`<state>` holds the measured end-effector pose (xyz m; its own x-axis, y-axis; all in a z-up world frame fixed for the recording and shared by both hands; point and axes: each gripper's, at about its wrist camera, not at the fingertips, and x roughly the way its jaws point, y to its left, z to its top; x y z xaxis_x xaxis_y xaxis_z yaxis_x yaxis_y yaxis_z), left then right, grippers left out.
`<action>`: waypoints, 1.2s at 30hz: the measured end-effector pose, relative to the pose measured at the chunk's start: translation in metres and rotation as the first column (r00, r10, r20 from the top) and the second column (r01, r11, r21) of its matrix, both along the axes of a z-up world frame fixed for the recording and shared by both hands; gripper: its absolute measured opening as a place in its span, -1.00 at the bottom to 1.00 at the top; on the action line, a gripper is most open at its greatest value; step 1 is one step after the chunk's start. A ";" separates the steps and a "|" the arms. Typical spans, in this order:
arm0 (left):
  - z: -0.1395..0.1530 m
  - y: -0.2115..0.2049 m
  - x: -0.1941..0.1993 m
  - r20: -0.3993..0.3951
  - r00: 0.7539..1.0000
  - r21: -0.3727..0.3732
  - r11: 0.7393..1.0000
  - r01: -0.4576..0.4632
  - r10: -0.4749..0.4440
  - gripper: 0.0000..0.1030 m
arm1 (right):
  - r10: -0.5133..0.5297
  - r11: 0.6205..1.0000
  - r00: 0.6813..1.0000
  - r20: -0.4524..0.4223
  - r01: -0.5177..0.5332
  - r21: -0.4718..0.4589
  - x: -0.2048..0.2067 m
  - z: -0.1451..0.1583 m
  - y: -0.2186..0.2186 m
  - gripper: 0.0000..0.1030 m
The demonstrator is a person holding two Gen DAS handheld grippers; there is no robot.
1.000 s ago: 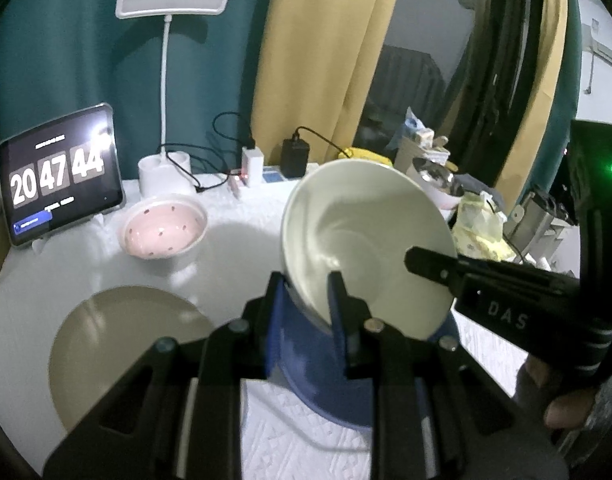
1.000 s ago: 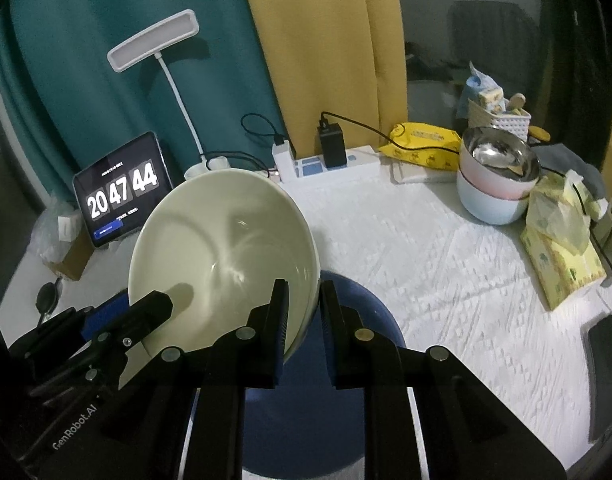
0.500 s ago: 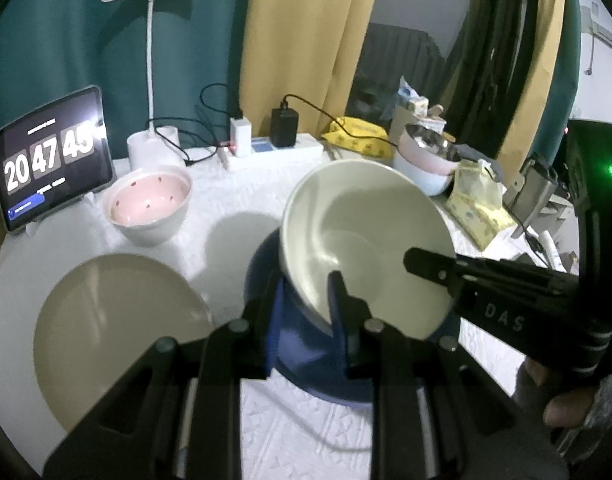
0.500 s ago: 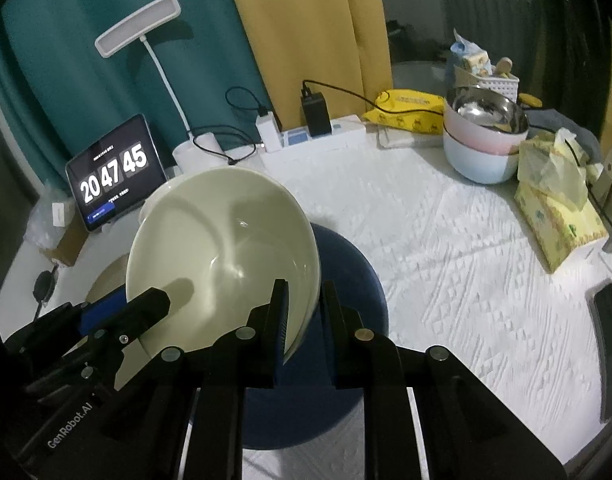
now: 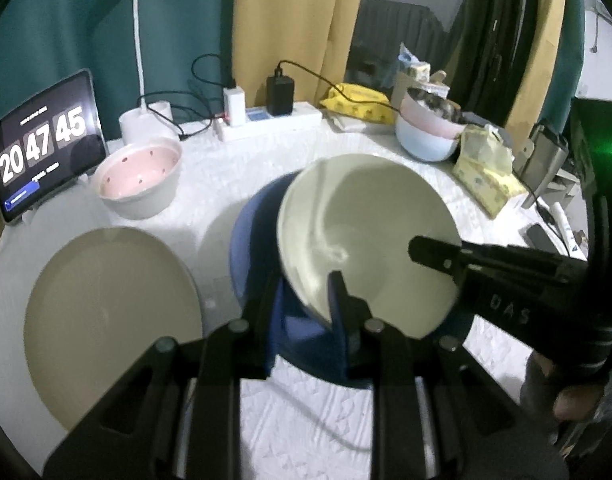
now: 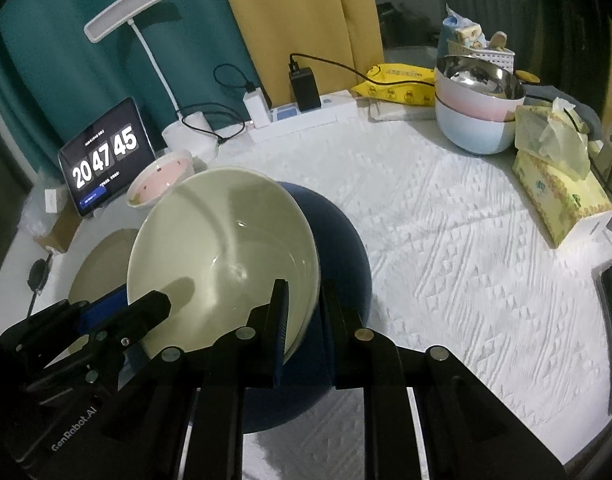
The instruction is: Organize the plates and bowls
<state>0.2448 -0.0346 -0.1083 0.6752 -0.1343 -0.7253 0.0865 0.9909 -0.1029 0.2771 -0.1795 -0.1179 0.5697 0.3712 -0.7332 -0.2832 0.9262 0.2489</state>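
Observation:
A large cream bowl (image 5: 365, 240) is held tilted above a dark blue plate (image 5: 262, 220). My left gripper (image 5: 306, 296) is shut on the bowl's near rim. My right gripper (image 6: 304, 304) is shut on its opposite rim, and the bowl (image 6: 226, 256) and blue plate (image 6: 341, 252) show in the right wrist view too. A beige plate (image 5: 110, 320) lies on the table to the left. A pink bowl with red dots (image 5: 140, 176) stands behind the beige plate.
A tablet clock (image 5: 42, 144) and a desk lamp (image 5: 146, 120) stand at the back left. A power strip (image 6: 306, 116) lies at the back. Stacked bowls (image 6: 477, 108) and a tissue pack (image 6: 557, 192) are at the right, on the white tablecloth (image 6: 445, 240).
Both grippers have risen and drawn back with the cream bowl, so more of the table and the blue plate shows. The bowl stays gripped on both rims.

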 end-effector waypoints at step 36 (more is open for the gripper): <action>0.027 0.020 -0.005 0.084 0.996 -0.003 0.999 -0.033 0.033 -0.49 | -0.010 0.999 0.996 0.092 0.013 -0.032 -0.002 0.036 0.008 -0.53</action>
<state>0.2396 -0.0148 -0.0817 0.7381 -0.1123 -0.6653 0.0625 0.9932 -0.0982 0.2748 -0.1718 -0.0822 0.6389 0.3409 -0.6896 -0.2927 0.9368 0.1918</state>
